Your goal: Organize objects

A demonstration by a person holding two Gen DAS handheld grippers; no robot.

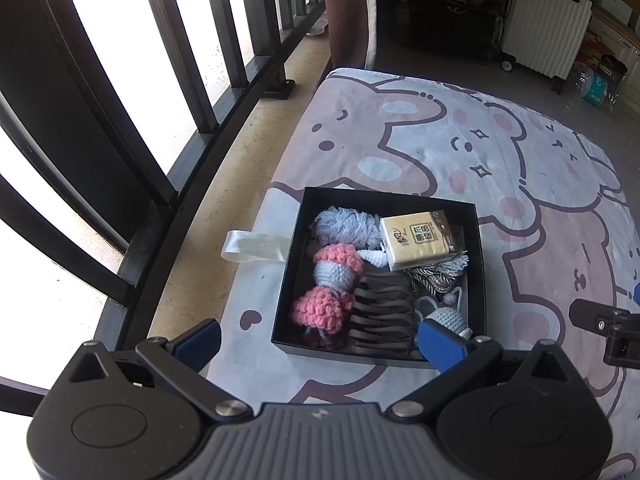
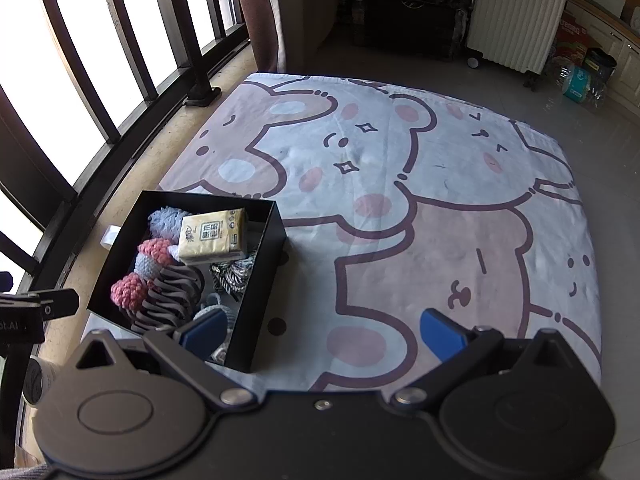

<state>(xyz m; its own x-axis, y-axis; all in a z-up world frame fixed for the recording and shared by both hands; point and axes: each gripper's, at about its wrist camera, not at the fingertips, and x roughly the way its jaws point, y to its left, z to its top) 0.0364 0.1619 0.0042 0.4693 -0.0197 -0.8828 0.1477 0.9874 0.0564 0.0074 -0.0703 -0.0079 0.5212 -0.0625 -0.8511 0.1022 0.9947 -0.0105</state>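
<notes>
- The left gripper (image 1: 320,340) fills the bottom of its own view, jaws spread wide and holding nothing, hovering over the near edge of a black box (image 1: 478,248).
- The right gripper (image 2: 322,332) is likewise wide open and empty; its left pad overlaps the box's near corner in its view, its right pad sits over bare blanket (image 2: 460,240).
- The box rests on the blanket's left part, close to the window-side edge. Inside: a dark ribbed clip (image 1: 380,312), pink and grey crochet pieces (image 1: 320,308), grey yarn (image 1: 346,226), a tissue pack (image 1: 418,240) lying on top, and striped cord (image 1: 434,276).
- Only the left view shows a clear plastic strip (image 1: 256,246) touching the box's left outer wall, and a small grey crochet item (image 1: 444,314) plainly.
- Only the right view shows the blanket's broad bare spread to the box's right.
- Farther off: window bars (image 1: 192,80), a curtain (image 2: 260,12), a white suitcase (image 2: 516,16).
</notes>
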